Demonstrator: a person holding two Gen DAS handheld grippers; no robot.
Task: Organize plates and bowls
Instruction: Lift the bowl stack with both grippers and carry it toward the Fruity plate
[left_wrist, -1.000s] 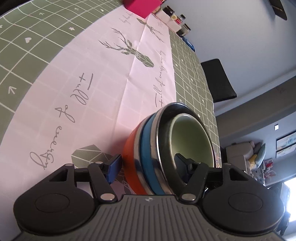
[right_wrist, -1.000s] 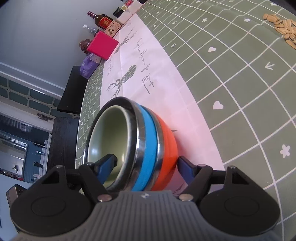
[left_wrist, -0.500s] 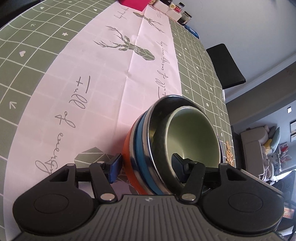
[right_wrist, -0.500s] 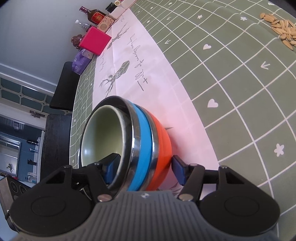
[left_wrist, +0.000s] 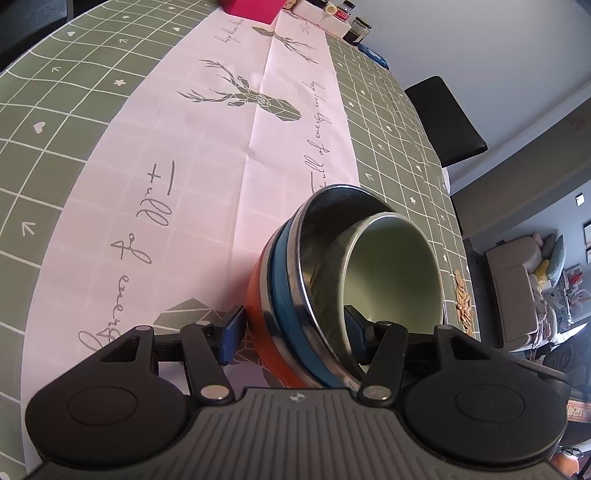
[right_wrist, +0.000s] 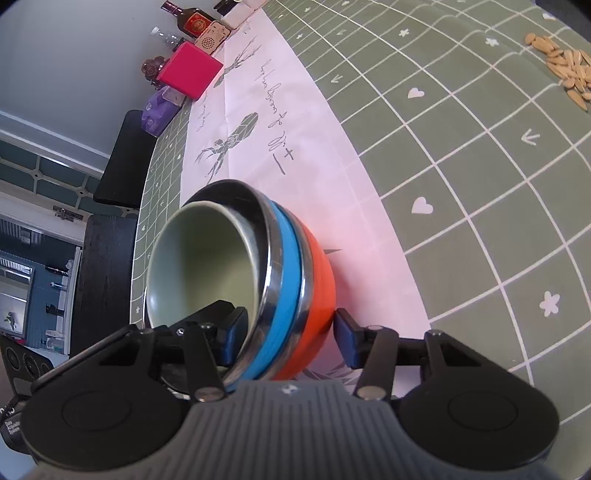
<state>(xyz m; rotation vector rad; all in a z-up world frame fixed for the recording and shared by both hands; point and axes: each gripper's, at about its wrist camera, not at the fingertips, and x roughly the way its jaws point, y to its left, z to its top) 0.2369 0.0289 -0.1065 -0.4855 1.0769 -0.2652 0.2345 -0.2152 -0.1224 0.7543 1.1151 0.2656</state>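
A nested stack of bowls (left_wrist: 314, 280) shows in both views: an orange one outermost, a blue one, a steel one, and a pale green bowl (left_wrist: 395, 269) innermost. The stack (right_wrist: 280, 280) is tilted over the pink runner. My left gripper (left_wrist: 291, 332) straddles the stack's rim, one finger outside the orange wall, the other inside the steel bowl. My right gripper (right_wrist: 288, 332) straddles the opposite rim the same way. The pads sit close to the walls; contact cannot be told.
A green checked tablecloth (left_wrist: 74, 122) with a pink deer-print runner (left_wrist: 221, 147) covers the table. A pink box (right_wrist: 190, 70), bottles (right_wrist: 184, 18) and jars stand at the far end. Seeds (right_wrist: 565, 70) lie scattered on the cloth. Black chairs (left_wrist: 447, 118) stand beside the table.
Both grippers have narrowed around the stack's rim. The views have shifted: more of the table shows ahead, and the stack appears more tilted.
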